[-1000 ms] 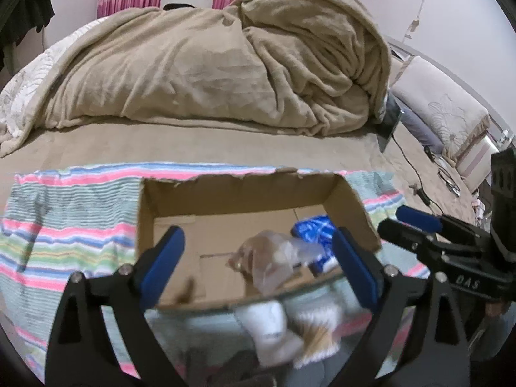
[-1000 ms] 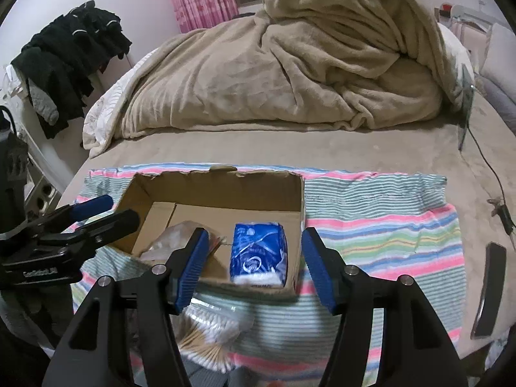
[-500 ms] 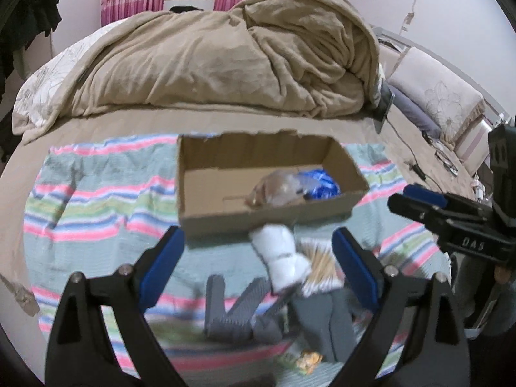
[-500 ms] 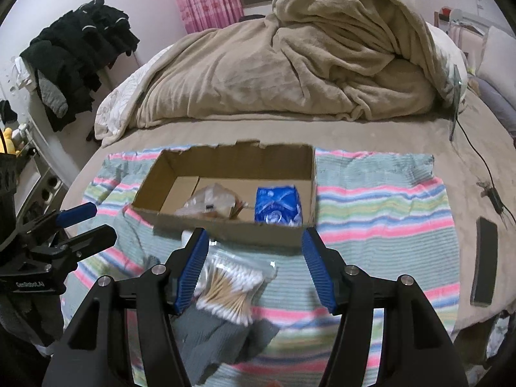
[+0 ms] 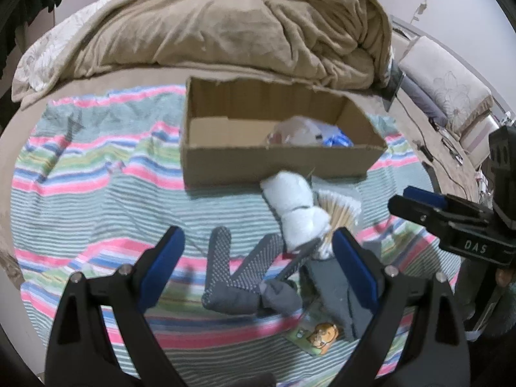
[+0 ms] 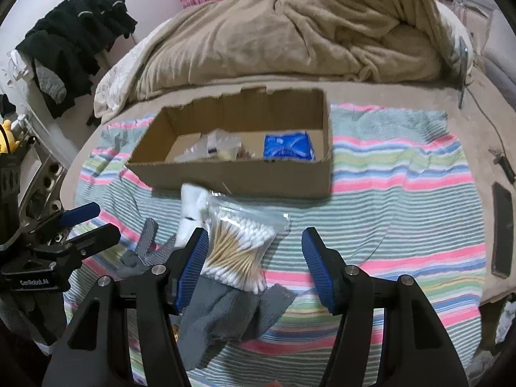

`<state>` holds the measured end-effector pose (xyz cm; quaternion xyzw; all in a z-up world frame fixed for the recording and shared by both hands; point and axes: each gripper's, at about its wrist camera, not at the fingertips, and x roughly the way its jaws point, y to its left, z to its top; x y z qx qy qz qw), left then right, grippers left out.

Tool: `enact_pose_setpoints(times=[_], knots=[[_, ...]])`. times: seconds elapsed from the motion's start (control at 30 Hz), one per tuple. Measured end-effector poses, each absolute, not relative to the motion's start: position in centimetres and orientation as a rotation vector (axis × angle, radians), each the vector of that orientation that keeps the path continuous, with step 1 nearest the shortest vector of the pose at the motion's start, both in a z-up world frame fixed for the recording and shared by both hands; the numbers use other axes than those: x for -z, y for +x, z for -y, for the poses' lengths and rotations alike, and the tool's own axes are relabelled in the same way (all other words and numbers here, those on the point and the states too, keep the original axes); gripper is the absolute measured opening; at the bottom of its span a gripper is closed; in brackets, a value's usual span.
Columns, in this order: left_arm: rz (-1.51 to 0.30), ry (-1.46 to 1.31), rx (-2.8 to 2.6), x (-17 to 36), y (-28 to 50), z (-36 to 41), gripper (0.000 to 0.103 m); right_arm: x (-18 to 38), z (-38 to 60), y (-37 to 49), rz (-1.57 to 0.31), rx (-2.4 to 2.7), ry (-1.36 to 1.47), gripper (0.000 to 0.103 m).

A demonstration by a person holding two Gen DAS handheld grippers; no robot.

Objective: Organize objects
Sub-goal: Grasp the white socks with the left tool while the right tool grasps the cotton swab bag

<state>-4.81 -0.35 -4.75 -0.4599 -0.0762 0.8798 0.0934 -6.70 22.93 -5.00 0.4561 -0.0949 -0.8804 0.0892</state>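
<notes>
A brown cardboard box (image 5: 277, 161) (image 6: 232, 174) stands on a striped cloth; a clear plastic bag (image 6: 213, 146) and a blue tissue pack (image 6: 288, 148) lie inside it. In front of it lie a white rolled sock (image 5: 296, 206), a bag of cotton swabs (image 6: 238, 245) (image 5: 338, 209), grey dotted gloves (image 5: 238, 271), a grey cloth (image 6: 225, 309) and a small cartoon card (image 5: 319, 335). My left gripper (image 5: 258, 258) is open and empty above the gloves. My right gripper (image 6: 254, 258) is open and empty above the swab bag.
The striped cloth (image 6: 403, 200) covers the front of a bed. A heaped beige blanket (image 5: 225, 22) lies behind the box. A black phone (image 6: 503, 229) and cables lie at the right edge. Dark clothes (image 6: 74, 42) hang at the left.
Both grippers have pulled back from the box toward the front of the bed, so the sock, swabs, gloves and cloth now lie under them. Both stay open and empty.
</notes>
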Motion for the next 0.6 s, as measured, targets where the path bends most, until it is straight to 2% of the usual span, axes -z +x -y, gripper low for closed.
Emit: enact_pose_setpoints(times=[0.4,0.5,0.6], knots=[[0.219,-1.434,-2.551,7.9,-6.0,-0.2,0.094,9.8,-21.3,-9.3,0.321,2.528,1.464,0.064],[0.221,-1.44,-2.544,8.3,-6.4,-0.3,0.094,10.4,-21.1,-9.9,0.36,2.499,1.466,0.069],[0.223,-1.443,-2.536,8.5,-6.9,-0.6,0.094,10.8,-20.8,-10.2,0.371,2.47,1.45,0.069]])
